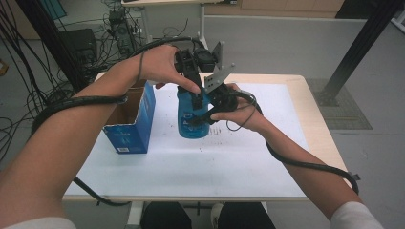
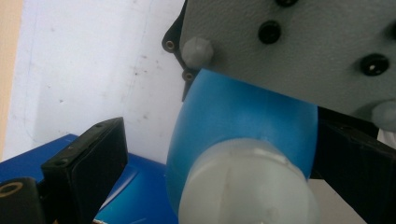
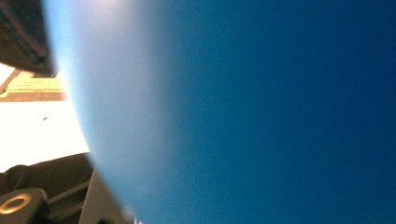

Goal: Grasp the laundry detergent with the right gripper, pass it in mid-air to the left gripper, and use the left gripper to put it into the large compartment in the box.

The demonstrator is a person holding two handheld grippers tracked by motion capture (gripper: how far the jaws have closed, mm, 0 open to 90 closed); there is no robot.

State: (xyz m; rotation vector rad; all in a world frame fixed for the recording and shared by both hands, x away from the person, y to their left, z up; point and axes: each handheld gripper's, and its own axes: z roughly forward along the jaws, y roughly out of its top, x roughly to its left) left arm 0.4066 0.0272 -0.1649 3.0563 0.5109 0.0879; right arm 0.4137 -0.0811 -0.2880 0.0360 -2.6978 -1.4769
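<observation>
A blue bottle (image 1: 190, 121) with a white cap (image 2: 243, 186) stands upright on the white mat (image 1: 191, 162). My right gripper (image 1: 199, 116) comes in from the right and is shut on the bottle's body, with its grey plate (image 1: 217, 78) on top. In the right gripper view the bottle (image 3: 257, 112) sits very close to the lens. My left gripper (image 1: 195, 95) points down over the bottle's top. In the left gripper view its jaws straddle the cap; the left one stands clear of it, so the left gripper (image 2: 226, 140) is open.
An open blue cardboard box (image 1: 129, 119) stands on the mat just left of the bottle. Black cables trail from both grippers over the forearms. The wooden table edge (image 1: 310, 109) runs along the right; cables and equipment lie on the floor behind.
</observation>
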